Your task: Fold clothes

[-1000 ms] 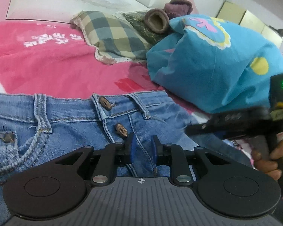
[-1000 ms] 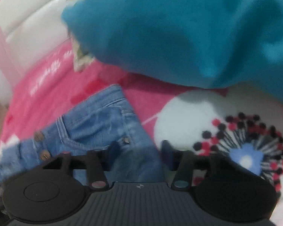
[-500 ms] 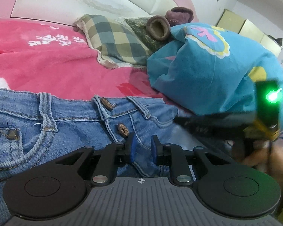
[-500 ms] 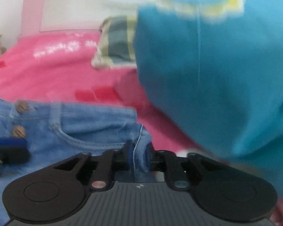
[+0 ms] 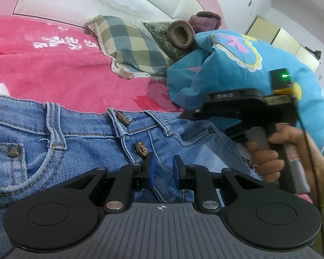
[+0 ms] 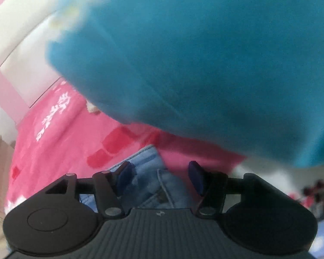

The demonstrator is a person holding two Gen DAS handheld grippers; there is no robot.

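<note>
One jeans (image 5: 80, 142), two buttons (image 5: 141, 148), two grippers: left gripper (image 5: 163, 170) pinching denim, right gripper (image 6: 161, 178) opening

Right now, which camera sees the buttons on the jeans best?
The left wrist view. It shows both brown buttons on the jeans sharp and close, just past the left gripper. The right wrist view is blurry and catches only a corner of the jeans, no buttons, between the right gripper's opening jaws.
</note>
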